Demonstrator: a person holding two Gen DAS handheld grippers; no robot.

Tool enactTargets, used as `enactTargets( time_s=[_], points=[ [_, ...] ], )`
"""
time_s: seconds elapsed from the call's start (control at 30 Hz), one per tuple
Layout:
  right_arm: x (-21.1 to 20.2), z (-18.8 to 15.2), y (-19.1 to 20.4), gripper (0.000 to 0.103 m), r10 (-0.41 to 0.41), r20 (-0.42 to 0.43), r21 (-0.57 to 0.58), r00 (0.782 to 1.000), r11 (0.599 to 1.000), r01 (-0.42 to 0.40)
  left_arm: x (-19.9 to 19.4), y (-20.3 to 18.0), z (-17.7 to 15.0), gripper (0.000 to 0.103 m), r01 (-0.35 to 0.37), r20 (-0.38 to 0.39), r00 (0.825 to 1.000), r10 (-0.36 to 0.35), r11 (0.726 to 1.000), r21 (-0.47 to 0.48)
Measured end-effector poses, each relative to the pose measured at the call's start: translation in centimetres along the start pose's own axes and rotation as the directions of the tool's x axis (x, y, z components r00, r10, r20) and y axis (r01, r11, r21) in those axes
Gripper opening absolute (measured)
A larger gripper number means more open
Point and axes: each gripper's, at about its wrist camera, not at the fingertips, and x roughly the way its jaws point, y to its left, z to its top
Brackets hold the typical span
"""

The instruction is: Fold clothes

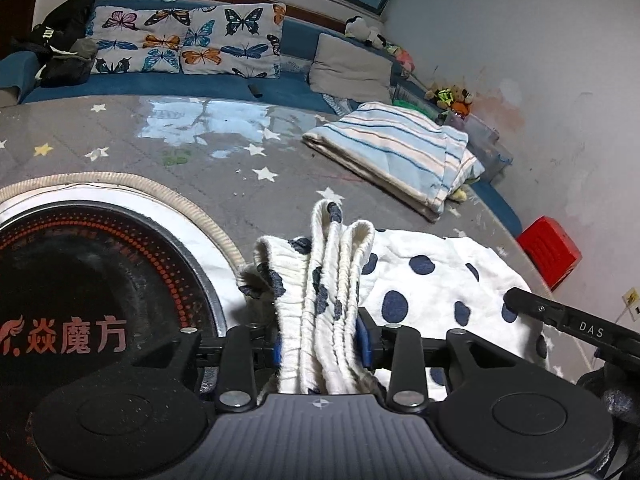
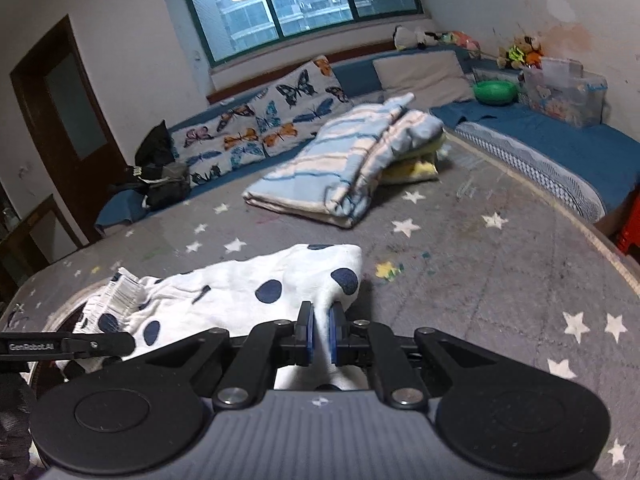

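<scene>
A white garment with navy dots (image 1: 432, 276) lies on the grey star-print table cover (image 1: 224, 184). Its ribbed elastic waistband is bunched into upright folds between the blue pads of my left gripper (image 1: 320, 340), which is shut on it. In the right wrist view the same dotted garment (image 2: 248, 280) spreads to the left, and my right gripper (image 2: 321, 330) is shut on a pinched corner of its fabric. The right gripper's black finger (image 1: 560, 316) shows at the left view's right edge, the left gripper's finger (image 2: 68, 346) at the right view's left edge.
A folded blue-striped blanket (image 1: 400, 152) lies farther back on the table. A round black induction cooker (image 1: 80, 300) with orange markings sits at the left. Butterfly cushions (image 1: 188, 40), a blue bench, soft toys and a red stool (image 1: 550, 250) ring the table.
</scene>
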Motion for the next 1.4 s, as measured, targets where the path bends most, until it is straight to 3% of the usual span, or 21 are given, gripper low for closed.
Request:
enactTargets(
  time_s=[0.17, 0.37, 0.47, 0.6, 0.7, 0.8, 1.03, 1.2, 1.4],
  points=[
    [0.7, -0.3, -0.2, 0.012, -0.018, -0.027, -0.003, 0.999, 1.000, 0.018, -0.4, 0.0, 0.0, 0.056, -0.035, 0.016, 0.999, 0.034, 0.998, 0.052],
    [0.3, 0.4, -0.2, 0.016, -0.036, -0.008, -0.025, 0.999, 0.999, 0.036, -2.1, 0.0, 0.9, 0.060, -0.085, 0.104, 0.992, 0.076, 0.992, 0.089],
    [0.4, 1.1, 0.3, 0.016, -0.021, 0.001, -0.038, 1.000, 0.999, 0.021, -2.6, -0.1, 1.8, 0.058, -0.068, 0.146, 0.988, 0.057, 0.995, 0.075],
    [1.6, 1.8, 1.4, 0.016, -0.001, -0.012, -0.061, 1.000, 0.998, 0.001, -1.9, -0.8, 2.9, 0.037, -0.001, 0.134, 0.991, -0.010, 0.997, 0.083],
    [2.7, 2.0, 2.0, 0.016, 0.003, -0.029, -0.071, 1.000, 0.997, -0.005, -0.7, -1.5, 3.0, 0.027, 0.036, 0.103, 0.994, -0.046, 0.994, 0.101],
    [3.9, 2.2, 2.4, 0.016, 0.004, -0.046, -0.078, 0.999, 0.997, -0.007, 0.6, -2.0, 3.2, 0.026, 0.056, 0.076, 0.995, -0.065, 0.992, 0.114],
    [5.7, 2.3, 2.7, 0.020, -0.009, -0.072, -0.073, 0.997, 0.997, 0.004, 2.2, -1.7, 3.2, 0.026, 0.002, 0.064, 0.998, -0.010, 0.991, 0.136],
    [6.0, 2.2, 2.4, 0.021, -0.020, -0.079, -0.066, 0.997, 0.998, 0.015, 2.3, -0.6, 3.2, 0.027, -0.039, 0.064, 0.997, 0.031, 0.992, 0.123],
    [4.3, 2.2, 3.3, 0.030, -0.010, -0.052, -0.094, 0.999, 0.996, 0.005, 0.4, -1.7, 3.4, 0.027, -0.034, 0.106, 0.994, 0.020, 0.991, 0.131]
  ],
)
